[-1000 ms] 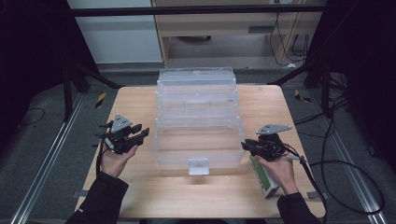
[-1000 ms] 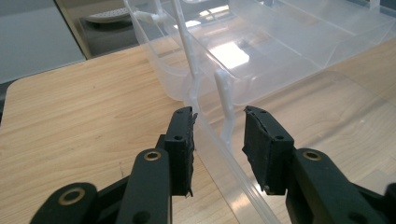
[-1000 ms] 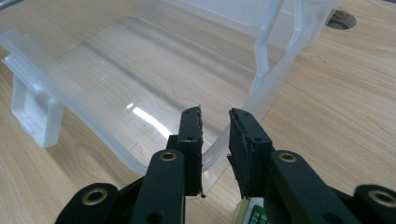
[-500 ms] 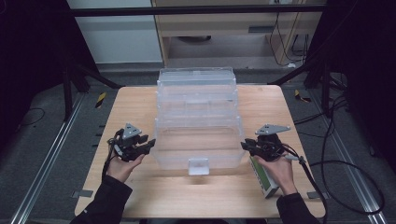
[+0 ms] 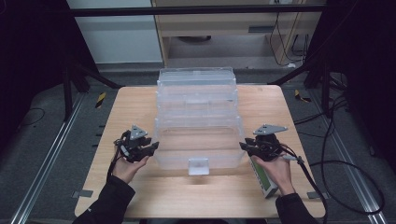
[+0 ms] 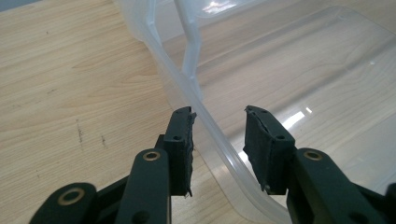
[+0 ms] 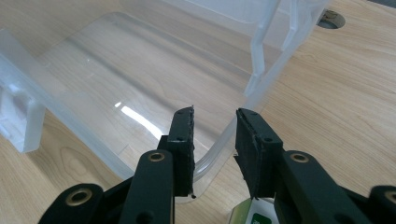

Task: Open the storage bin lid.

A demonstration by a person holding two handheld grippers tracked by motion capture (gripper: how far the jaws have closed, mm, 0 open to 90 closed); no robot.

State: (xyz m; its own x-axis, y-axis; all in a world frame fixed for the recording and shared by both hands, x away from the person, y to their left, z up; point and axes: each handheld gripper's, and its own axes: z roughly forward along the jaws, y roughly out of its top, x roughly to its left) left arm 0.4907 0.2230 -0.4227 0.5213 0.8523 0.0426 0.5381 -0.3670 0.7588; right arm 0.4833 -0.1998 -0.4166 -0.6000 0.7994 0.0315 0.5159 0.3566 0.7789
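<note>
Clear plastic drawer point(image 5: 198, 140) sits on our bench point(image 5: 135, 105); left claw point(image 6: 218, 140) straddles its rim, spread, while right claw point(image 7: 214, 140) has just been opening around the other rim.

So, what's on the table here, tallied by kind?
Clear plastic drawer unit: 1
Pulled-out clear drawer: 1
Green and white box: 1
Hand-held claws: 2, left claw and right claw
Total: 5

Clear plastic drawer point(image 5: 198, 147), pale wooden table point(image 5: 135, 107), black tongs point(image 6: 219, 144), green-white box point(image 5: 264, 177).
</note>
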